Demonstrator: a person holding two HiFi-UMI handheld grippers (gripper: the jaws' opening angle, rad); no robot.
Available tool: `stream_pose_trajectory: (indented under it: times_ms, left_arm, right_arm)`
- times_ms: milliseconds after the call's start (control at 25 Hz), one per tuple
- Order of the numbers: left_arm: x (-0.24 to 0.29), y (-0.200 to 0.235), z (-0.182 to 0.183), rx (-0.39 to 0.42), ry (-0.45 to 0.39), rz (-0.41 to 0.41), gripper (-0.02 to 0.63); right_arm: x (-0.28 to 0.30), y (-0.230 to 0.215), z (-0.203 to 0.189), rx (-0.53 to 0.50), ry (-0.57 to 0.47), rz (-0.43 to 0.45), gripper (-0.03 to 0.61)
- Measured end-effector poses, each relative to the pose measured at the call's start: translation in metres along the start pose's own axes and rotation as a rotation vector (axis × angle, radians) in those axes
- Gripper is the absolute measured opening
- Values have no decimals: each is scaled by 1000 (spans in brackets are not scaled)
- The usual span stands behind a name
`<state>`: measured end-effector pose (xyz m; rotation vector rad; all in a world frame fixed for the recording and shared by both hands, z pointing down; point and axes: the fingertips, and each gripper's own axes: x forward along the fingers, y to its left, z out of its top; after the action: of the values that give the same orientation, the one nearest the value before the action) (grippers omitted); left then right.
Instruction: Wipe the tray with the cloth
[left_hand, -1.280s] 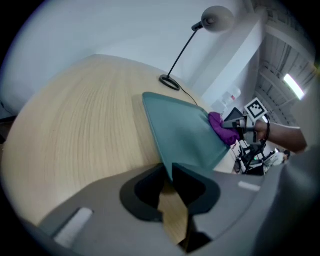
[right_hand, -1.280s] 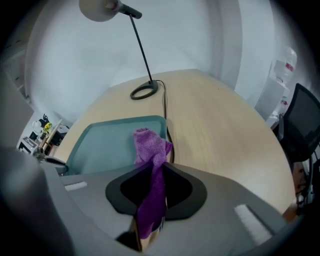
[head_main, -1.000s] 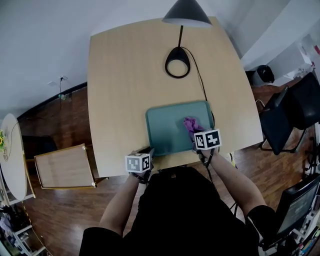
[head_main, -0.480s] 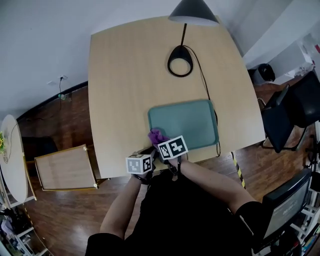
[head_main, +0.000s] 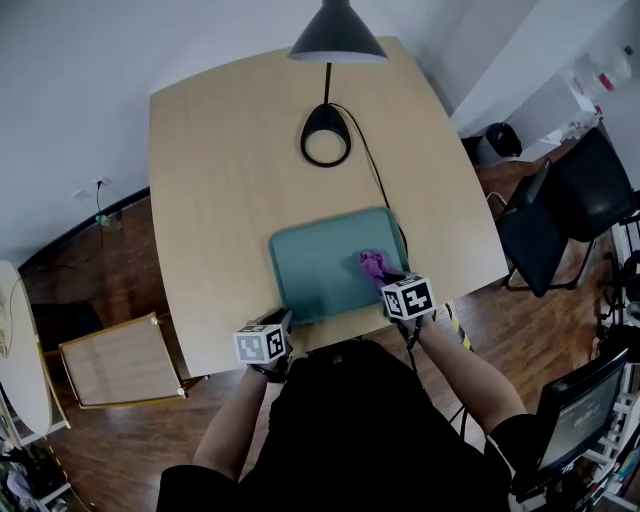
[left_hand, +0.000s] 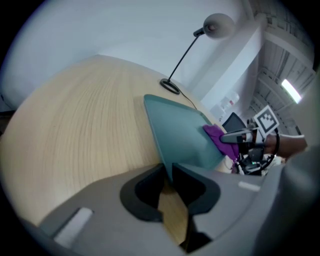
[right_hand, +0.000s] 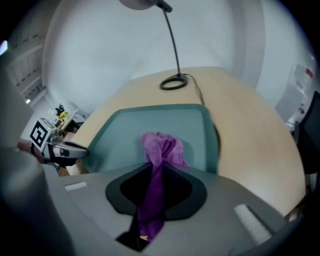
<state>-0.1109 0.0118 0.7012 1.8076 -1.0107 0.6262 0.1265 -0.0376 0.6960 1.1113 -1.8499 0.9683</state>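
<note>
A teal tray (head_main: 318, 262) lies near the front edge of the wooden table (head_main: 230, 180). My left gripper (head_main: 283, 319) is shut on the tray's near left corner, and the tray's rim (left_hand: 168, 170) runs into the closed jaws. My right gripper (head_main: 384, 279) is shut on a purple cloth (head_main: 373, 266), which rests bunched on the right part of the tray. In the right gripper view the cloth (right_hand: 160, 148) hangs out between the jaws onto the tray (right_hand: 122, 131). The left gripper view shows the cloth (left_hand: 215, 135) at the tray's far end.
A black desk lamp stands behind the tray with its ring base (head_main: 325, 148) on the table and its shade (head_main: 336, 40) above. Its cable (head_main: 378, 185) runs down past the tray's right side. A black chair (head_main: 558, 215) stands to the right, and a wooden board (head_main: 120, 360) lies on the floor to the left.
My right gripper swept the cloth left to the tray's near left corner, then back to the right side. My left gripper kept its hold on the corner.
</note>
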Motion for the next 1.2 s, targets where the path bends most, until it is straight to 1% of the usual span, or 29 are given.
stream_pose_trajectory:
  times_ms: [80,160,240,360,440,520,720,840,920,1000,1040,1120,1200]
  left_arm:
    - [0,0,2,3,-2,13,80]
    - [2,-2,1,5,1,3,80]
    - [5,-4,-1,2,7,-10,80]
    - [5,-4,-2,-4,11,-22,78]
    - [4,-3,-1,-10,5,-27,78]
    - [2,-1,1,-14,-3,-16,78]
    - [0,1,3,-14,-12,3,78]
    - [-1,4,4,-18,-19,14,78]
    - [0,5,1,-25,-26,7,77]
    - [3,4,0,-31,-33,-2,77]
    - [3,3,0,-32,-35,-2,77]
    - [1,1,-1,-44,-41,-1,75]
    - [-2,3,-2,-87,-54,-8,67]
  right_arm:
    - [-12,-44,-8,14,7,-69,63]
    - [-21,-69,-8,11,11,-92,63]
    - [-23,-76,-9,4,27,-72,63]
    - [-18,-66,-12,24,49,-29,63]
    - [-11,-46,-14,53,55,14,63]
    - [1,-13,-17,50,72,74,63]
    - [27,82,-14,-141,132,182,63]
    - [41,134,-7,-201,156,265,63]
    - [50,162,-4,-221,169,313,63]
    - [58,188,0,-199,169,367,63]
    - [61,198,2,-170,168,393,63]
    - [62,215,4,-73,166,438,63]
    - [63,224,5,35,162,476,60]
